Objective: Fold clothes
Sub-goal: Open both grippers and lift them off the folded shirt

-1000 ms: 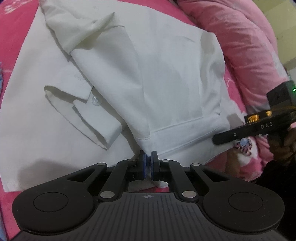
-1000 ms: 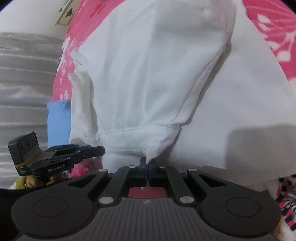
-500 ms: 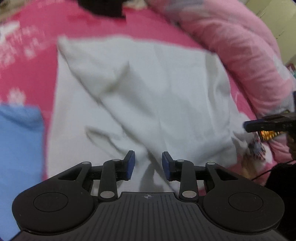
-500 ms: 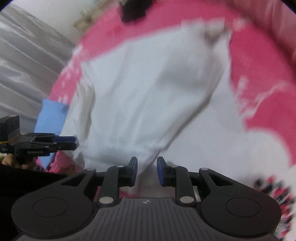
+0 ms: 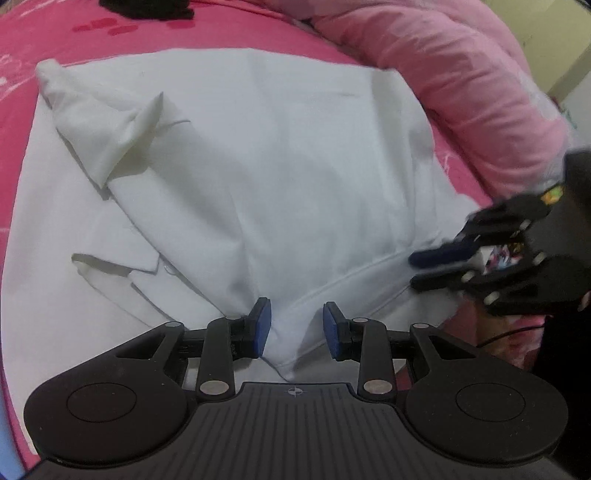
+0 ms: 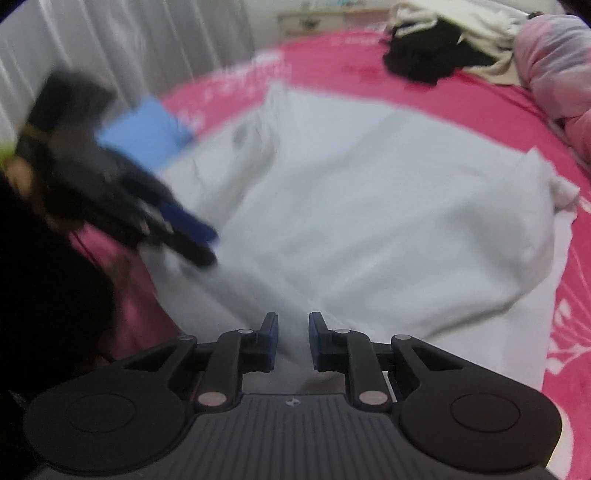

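White shirt lies folded on pink bedsheet, hem toward me. Left view alone shows collar and button; right view alone shows blue cloth, black garment. Both grippers pitched steeply down. My left gripper part open, hem fold between pads, unpressed. My right gripper narrower, jaws just closing, gripping nothing.

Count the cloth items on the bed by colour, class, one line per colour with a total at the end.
White: 1, the white shirt
Blue: 1, the blue cloth
Black: 1, the black garment
Cream: 1, the cream garment
Pink: 1, the pink duvet
Total: 5
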Motion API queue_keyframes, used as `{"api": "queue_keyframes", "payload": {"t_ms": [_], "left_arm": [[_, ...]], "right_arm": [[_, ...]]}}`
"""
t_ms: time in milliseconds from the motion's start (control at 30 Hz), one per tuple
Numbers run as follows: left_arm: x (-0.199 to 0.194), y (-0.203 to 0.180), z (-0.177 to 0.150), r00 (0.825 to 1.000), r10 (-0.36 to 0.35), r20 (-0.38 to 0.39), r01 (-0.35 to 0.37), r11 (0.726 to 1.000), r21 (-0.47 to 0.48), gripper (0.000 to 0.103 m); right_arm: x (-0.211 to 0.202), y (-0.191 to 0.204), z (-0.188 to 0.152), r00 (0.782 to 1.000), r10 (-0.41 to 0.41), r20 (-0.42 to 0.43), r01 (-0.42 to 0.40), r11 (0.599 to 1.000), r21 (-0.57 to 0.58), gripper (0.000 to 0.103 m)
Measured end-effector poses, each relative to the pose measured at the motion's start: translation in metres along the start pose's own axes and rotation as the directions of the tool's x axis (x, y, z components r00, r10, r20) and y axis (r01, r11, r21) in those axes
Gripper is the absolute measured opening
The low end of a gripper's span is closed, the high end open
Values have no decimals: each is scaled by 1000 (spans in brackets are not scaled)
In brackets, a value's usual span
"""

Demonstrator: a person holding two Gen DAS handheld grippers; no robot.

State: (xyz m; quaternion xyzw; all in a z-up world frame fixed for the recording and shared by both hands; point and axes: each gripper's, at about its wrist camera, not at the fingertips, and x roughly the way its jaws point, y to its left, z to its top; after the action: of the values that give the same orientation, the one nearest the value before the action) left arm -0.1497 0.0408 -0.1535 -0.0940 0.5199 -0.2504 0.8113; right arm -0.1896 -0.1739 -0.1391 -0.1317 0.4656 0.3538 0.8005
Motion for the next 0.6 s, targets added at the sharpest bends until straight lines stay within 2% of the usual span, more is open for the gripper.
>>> {"api": "queue_keyframes", "payload": {"t_ms": [100,167,267,367,400,500,600], "left_arm": [[-15,3,11,999,-15,37,17,999,-32,32],[-26,5,23,996,-16,93,20,999,-36,33],[-38,8,44,981,67,183,-62,998,-30,35],[-43,10,59,943,202,264,-197,979,-49,36],[-43,11,62,930,238,278,-232,971,-58,40],[-35,11,72,904,326,275,-320,945,-70,47],[-22,14,76,898,369,239,-353,929,-109,48]], "right_arm": [[0,3,-3,1000,-13,4,13,999,-51,18],[1,2,-4,1000,-14,2,14,999,-53,18],[2,0,-7,1000,-14,-1,13,999,-49,18],[-1,2,-8,1000,-20,-1,20,998,-56,18],[-2,3,-9,1000,-23,0,23,998,-57,18],[-2,2,-8,1000,-25,0,25,998,-50,18],[-1,1,-7,1000,-25,-1,25,999,-42,18]]}}
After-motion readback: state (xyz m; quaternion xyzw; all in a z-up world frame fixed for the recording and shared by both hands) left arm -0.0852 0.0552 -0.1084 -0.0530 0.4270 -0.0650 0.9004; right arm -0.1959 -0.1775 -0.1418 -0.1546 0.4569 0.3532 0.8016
